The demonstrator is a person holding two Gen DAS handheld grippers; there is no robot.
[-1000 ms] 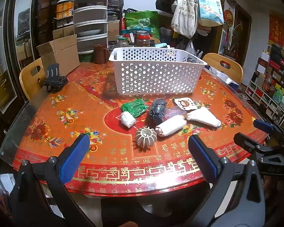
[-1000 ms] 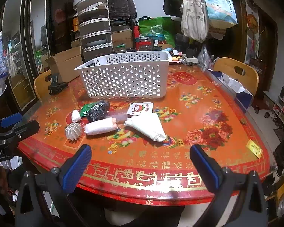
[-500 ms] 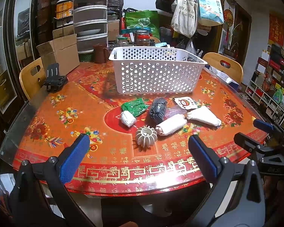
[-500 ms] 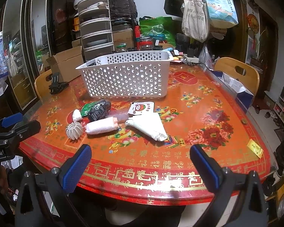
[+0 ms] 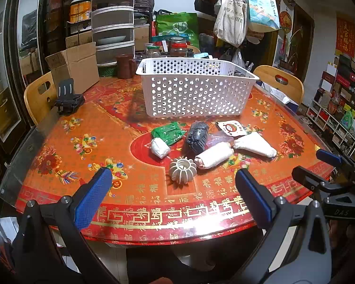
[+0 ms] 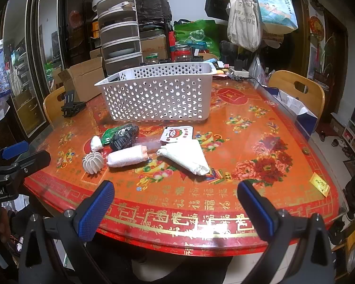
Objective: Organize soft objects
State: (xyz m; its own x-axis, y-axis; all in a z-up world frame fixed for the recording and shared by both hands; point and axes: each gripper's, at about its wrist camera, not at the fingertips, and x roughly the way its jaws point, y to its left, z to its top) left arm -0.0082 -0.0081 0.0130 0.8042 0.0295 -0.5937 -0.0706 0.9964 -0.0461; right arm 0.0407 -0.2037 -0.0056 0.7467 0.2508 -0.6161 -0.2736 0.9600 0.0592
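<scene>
A white perforated basket (image 5: 196, 90) (image 6: 158, 97) stands on the red table. In front of it lie soft items: a green packet (image 5: 169, 132), a black bundle (image 5: 197, 136) (image 6: 124, 136), a small white roll (image 5: 159, 147) (image 6: 96, 143), a rolled white towel (image 5: 214, 155) (image 6: 127, 158), a folded white cloth (image 5: 254, 144) (image 6: 185, 155), a cartoon sachet (image 5: 232, 127) (image 6: 176, 133) and a ribbed white ball (image 5: 182, 170) (image 6: 93, 163). My left gripper (image 5: 172, 196) is open and empty at the near table edge. My right gripper (image 6: 175, 207) is open and empty too, to its right.
A black phone stand (image 5: 67, 99) and a cardboard box (image 5: 74, 67) sit at the table's back left. Jars (image 5: 177, 48), stacked containers and hanging bags crowd the back. Wooden chairs (image 5: 280, 82) (image 6: 298, 90) flank the table. A small yellow card (image 6: 319, 184) lies near the right edge.
</scene>
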